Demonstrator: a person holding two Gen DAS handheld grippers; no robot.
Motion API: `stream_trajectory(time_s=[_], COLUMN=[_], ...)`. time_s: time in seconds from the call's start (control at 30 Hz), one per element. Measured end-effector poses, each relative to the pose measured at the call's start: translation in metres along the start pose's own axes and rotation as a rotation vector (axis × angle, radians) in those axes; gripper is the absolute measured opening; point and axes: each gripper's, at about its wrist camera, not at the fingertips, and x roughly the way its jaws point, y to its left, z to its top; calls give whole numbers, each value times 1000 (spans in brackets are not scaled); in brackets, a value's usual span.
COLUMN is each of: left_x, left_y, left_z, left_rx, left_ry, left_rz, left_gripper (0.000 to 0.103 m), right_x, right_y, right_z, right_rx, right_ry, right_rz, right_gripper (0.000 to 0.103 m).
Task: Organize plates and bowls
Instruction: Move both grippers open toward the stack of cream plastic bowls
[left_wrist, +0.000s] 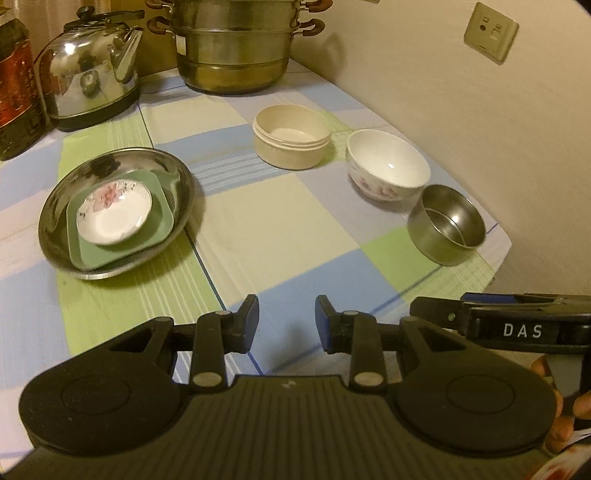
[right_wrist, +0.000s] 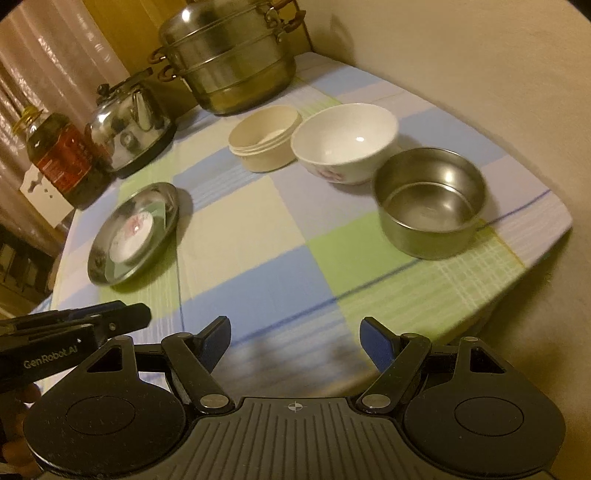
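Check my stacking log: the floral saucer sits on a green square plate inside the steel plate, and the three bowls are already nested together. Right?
Not quite. The left wrist view shows the cream bowl, white floral bowl and steel bowl standing separately, not nested. The floral saucer on the green square plate inside the steel plate is correct.

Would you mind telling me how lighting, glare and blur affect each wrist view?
Left wrist view: dim, warm yellow light; glare on the kettle; fisheye bends the table edge; plates fairly sharp. Right wrist view: same warm cast; a highlight inside the white bowl; the steel bowl and steel plate look slightly motion-blurred.
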Motion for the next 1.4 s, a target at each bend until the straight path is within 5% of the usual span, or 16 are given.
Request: stream_trajectory(time_s=[0.4, 1.03, 1.4], left_x=[46, 126, 170], left_y=[46, 73, 88], left_z=[63, 156, 188], left_rx=[43, 122, 71], left_ry=[-2, -58, -32], left_rz=[-44, -144, -208], left_gripper=[29, 29, 28], right_x=[47, 123, 157], right_y=[36, 49, 47], right_z=[51, 125, 152], right_rx=[84, 297, 375], right_ry=[-89, -229, -249], right_rz=[-10, -100, -142], right_gripper=[77, 48, 38])
